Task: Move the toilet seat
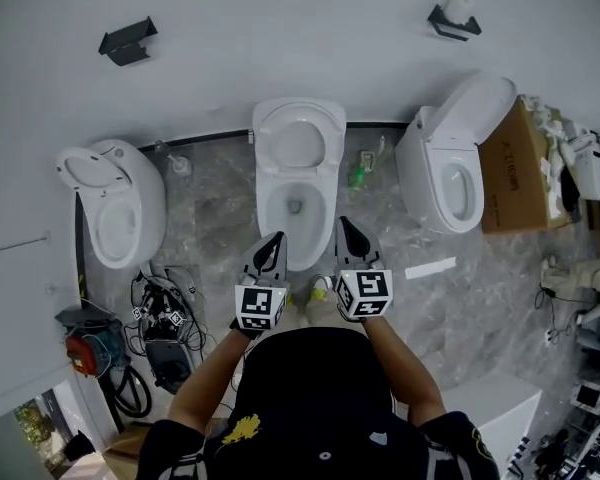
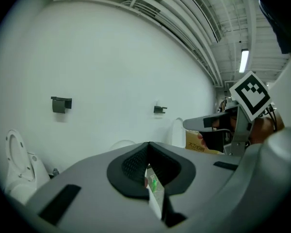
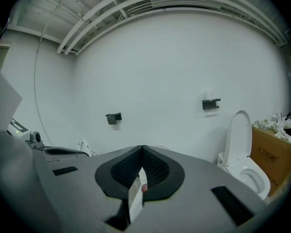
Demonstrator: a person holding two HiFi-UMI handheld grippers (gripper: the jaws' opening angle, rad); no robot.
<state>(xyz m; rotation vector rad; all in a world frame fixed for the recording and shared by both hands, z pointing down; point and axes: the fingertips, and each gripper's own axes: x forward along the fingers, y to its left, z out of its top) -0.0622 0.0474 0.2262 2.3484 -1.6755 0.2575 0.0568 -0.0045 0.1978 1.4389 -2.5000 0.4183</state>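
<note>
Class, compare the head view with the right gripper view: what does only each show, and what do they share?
Only the head view shows the marble floor, the green bottle, the cable tangle and the person's arms. Only the right gripper view shows the ceiling pipes and looks along the right claw, its jaws shut. Both show the white wall, two dark wall holders, the right-hand toilet with its lid raised and the cardboard box.

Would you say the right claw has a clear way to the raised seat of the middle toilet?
Probably yes: the right claw hangs shut by the front of the bowl, and nothing stands between it and the raised seat.
</note>
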